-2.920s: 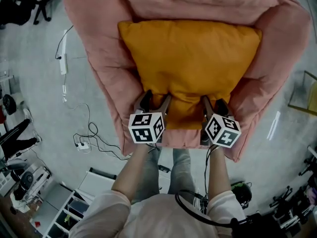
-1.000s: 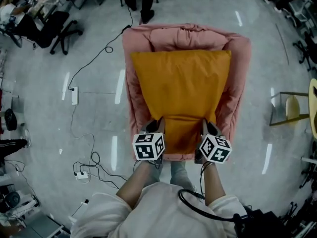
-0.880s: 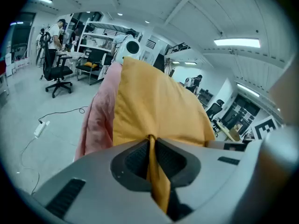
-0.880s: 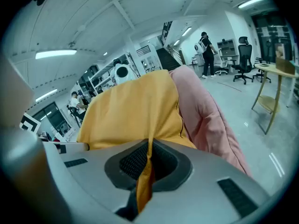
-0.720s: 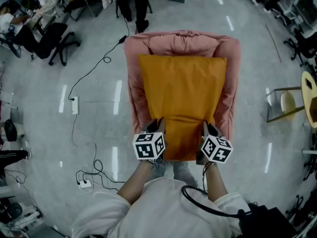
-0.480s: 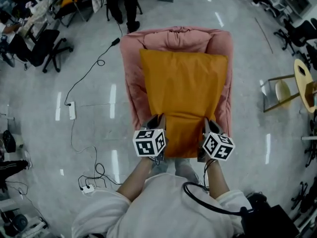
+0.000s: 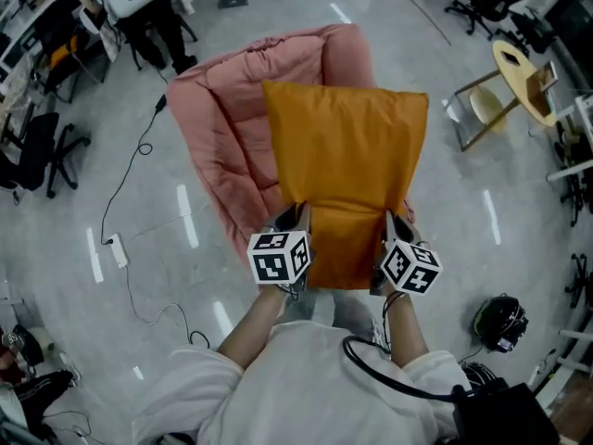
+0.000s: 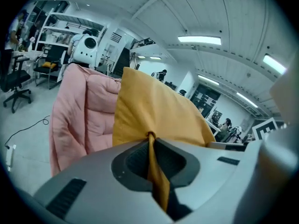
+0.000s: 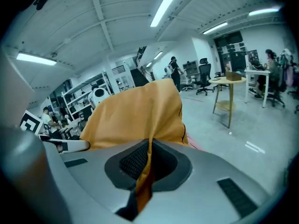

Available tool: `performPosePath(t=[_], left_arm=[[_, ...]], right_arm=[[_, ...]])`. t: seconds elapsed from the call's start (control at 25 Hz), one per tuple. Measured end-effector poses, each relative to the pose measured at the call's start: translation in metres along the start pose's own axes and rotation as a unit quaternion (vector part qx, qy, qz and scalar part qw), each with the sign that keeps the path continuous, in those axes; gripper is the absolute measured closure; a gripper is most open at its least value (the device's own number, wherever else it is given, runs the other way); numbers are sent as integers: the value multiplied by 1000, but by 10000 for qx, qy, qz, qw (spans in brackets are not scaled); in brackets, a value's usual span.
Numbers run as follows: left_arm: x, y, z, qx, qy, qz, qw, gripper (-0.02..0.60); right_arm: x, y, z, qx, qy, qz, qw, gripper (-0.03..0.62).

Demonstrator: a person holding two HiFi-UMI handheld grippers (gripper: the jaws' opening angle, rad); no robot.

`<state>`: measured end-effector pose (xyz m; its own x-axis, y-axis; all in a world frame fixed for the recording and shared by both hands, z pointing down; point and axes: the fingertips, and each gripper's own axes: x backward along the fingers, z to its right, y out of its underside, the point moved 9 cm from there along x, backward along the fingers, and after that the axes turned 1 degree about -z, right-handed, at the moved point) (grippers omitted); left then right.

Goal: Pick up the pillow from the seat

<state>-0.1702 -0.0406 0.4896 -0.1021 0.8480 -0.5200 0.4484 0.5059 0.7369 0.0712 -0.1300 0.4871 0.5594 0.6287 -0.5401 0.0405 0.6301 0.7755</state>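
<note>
At the pillow point(image 7: 347, 156) edge, left claw point(image 7: 297, 215) and right claw point(image 7: 396, 222) each clench fabric.

A white power strip point(image 7: 117, 249) lies on the grey floor point(image 7: 519, 202) at the left, and its black cable point(image 7: 141, 142) runs toward the far side. Further left stands a black office chair point(image 7: 42, 146). A round wooden table point(image 7: 522, 68) stands far right. A black helmet point(image 7: 500, 323) lies near right.
</note>
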Motion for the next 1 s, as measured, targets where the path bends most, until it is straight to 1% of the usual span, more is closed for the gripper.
performPosePath(t=[0.12,0.28,0.48,0.68,0.88,1.0], left_arm=[[-12,4,27,-192,345,-154,9991,554],[-24,14,68,-500,755,-312,9954,554],[-32,32,109,-785,1044,-500,9902,554],[-25,69,164,-986,1238,-668,9851,554],[-17,115,230,-1177,1452,-762,9794,554],[-8,141,262,-1302,1581,-783,9757,554]], right_arm=[[28,5,24,-205,340,165,9991,561],[64,14,55,-453,751,382,9954,561],[103,31,88,-672,1029,588,9907,561],[159,54,127,-869,1253,707,9858,562],[223,81,178,-1031,1421,839,9809,561],[256,100,201,-1136,1542,905,9773,562]])
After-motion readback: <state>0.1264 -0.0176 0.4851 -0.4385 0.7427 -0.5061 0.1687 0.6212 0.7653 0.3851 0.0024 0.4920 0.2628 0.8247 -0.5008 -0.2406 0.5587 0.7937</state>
